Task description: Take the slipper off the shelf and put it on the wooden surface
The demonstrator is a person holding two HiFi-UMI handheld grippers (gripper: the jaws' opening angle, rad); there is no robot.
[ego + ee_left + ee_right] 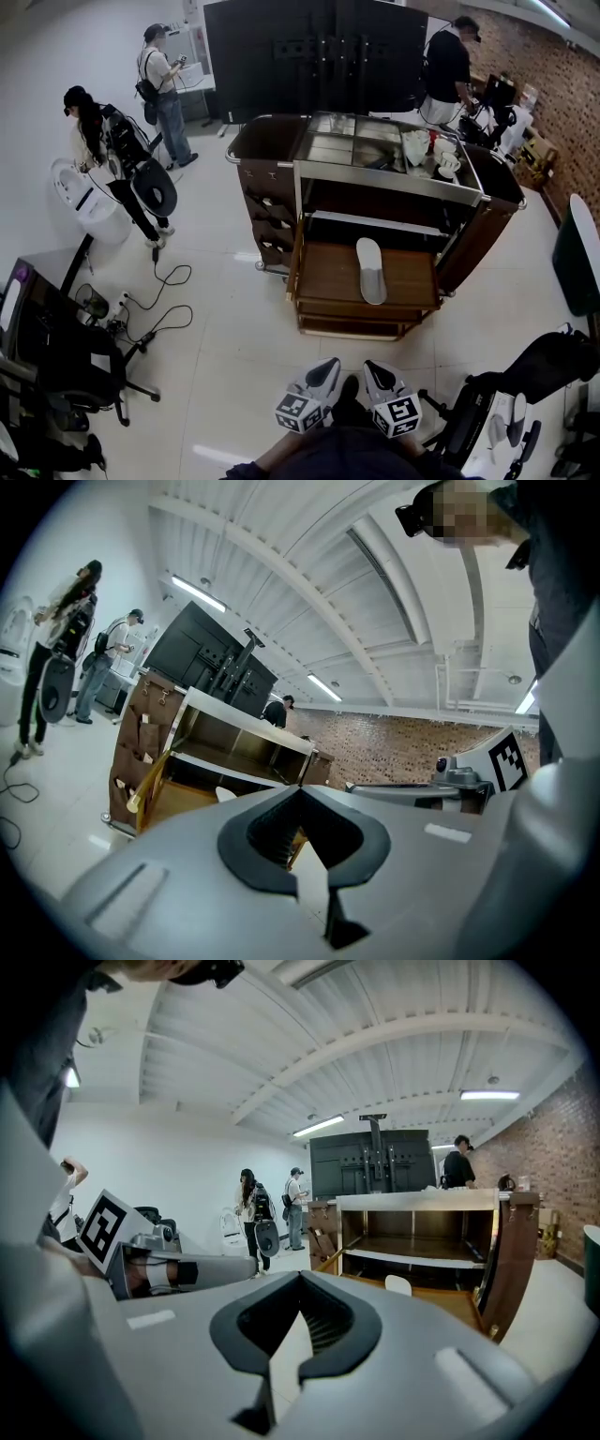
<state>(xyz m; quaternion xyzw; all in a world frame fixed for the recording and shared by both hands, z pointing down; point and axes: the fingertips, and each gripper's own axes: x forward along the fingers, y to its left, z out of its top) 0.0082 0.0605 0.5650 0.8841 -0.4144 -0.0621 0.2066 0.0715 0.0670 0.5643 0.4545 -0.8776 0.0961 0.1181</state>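
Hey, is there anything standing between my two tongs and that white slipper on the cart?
Nothing visible. Only bare pale floor lies between the left tongs, the right tongs and the white slipper, which lies alone on the brown wooden pull-out board at the open front of the dark brown cart.

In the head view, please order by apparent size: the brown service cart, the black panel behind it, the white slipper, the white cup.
1. brown service cart
2. black panel, farther away, so its real size is unsure
3. white slipper on the wooden surface
4. white cup on the cart top
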